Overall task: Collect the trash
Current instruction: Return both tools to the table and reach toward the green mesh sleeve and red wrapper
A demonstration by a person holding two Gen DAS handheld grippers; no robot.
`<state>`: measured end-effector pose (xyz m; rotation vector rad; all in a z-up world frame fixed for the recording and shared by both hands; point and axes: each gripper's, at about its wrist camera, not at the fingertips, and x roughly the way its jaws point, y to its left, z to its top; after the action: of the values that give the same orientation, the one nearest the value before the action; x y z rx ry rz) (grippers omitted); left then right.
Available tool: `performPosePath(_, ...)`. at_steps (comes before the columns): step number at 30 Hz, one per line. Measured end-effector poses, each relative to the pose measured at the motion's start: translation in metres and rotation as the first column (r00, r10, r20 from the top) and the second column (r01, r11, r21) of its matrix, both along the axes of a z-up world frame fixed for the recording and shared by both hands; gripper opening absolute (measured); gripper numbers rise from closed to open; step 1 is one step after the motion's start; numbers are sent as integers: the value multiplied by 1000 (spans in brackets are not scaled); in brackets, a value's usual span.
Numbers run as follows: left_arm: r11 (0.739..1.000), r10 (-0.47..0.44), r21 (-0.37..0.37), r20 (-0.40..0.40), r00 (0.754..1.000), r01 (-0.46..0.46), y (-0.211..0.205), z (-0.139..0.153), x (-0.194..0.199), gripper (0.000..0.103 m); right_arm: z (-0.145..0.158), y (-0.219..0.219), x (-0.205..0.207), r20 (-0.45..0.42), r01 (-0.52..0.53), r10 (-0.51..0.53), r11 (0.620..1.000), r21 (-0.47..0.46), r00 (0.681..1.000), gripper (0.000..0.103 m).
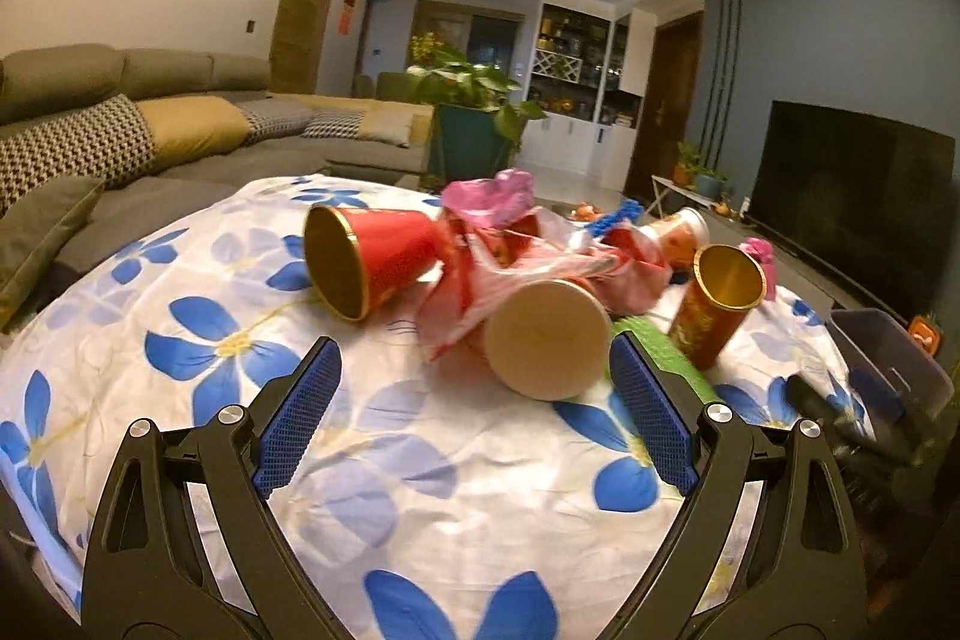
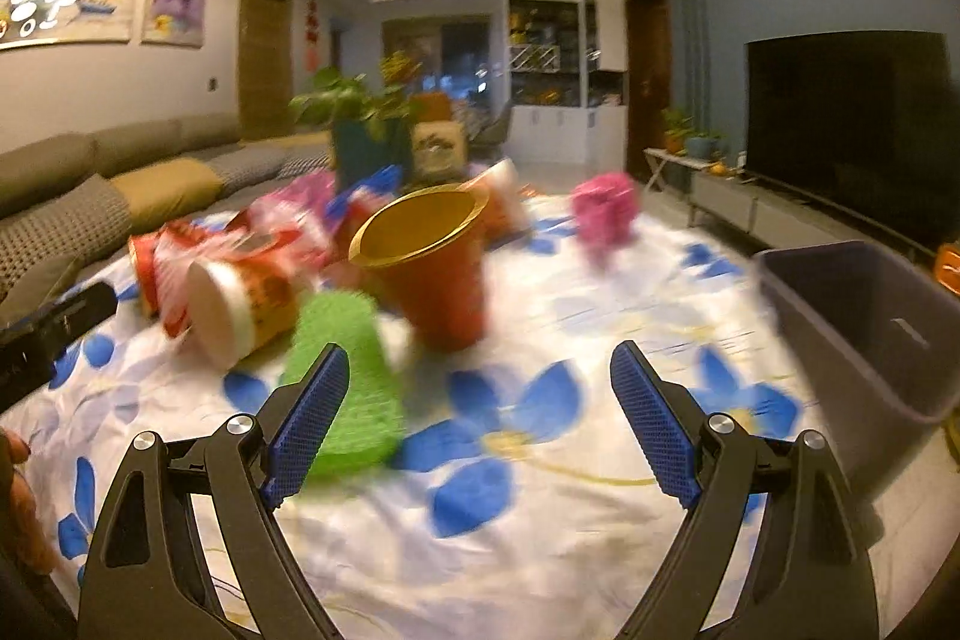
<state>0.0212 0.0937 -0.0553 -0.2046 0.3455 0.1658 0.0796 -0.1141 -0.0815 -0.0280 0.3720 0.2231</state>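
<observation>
Both grippers, left (image 1: pixel 474 388) and right (image 2: pixel 480 394), have fingers apart, empty; you risk toppling the upright red cup (image 2: pixel 429 268); rush and the cups (image 1: pixel 546 340) roll off the table (image 1: pixel 420 490).

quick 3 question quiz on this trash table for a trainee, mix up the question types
1. True or false: the left gripper is shut on the paper cup.
2. Which thing lies closest to the right gripper's own left finger? A) green sponge B) pink bag C) bin
3. Fill in: the red cup nearest the right gripper stands with its open mouth facing ____.

Key:
1. False; its jaws are wide apart and empty, the cup lies on its side ahead of them.
2. A
3. Up, slightly tilted.
</observation>
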Motion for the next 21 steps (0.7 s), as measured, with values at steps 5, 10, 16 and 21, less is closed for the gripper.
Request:
performPosePath(5,1000,19,0,4,1000,-19,11,-1,2,90,-13,23,15,-43,-56,55,998,-25,998,85)
performPosePath(10,1000,19,-7,3,1000,-19,16,-3,5,90,-21,39,24,-79,-85,81,995,-45,994,83)
performPosePath(16,1000,6,-20,-6,1000,-6,16,-5,16,90,-29,45,35,-141,-120,109,990,-68,984,57)
performPosePath(21,999,-15,-36,-16,1000,14,16,-5,28,89,-32,47,31,-147,-154,142,985,-76,979,29)
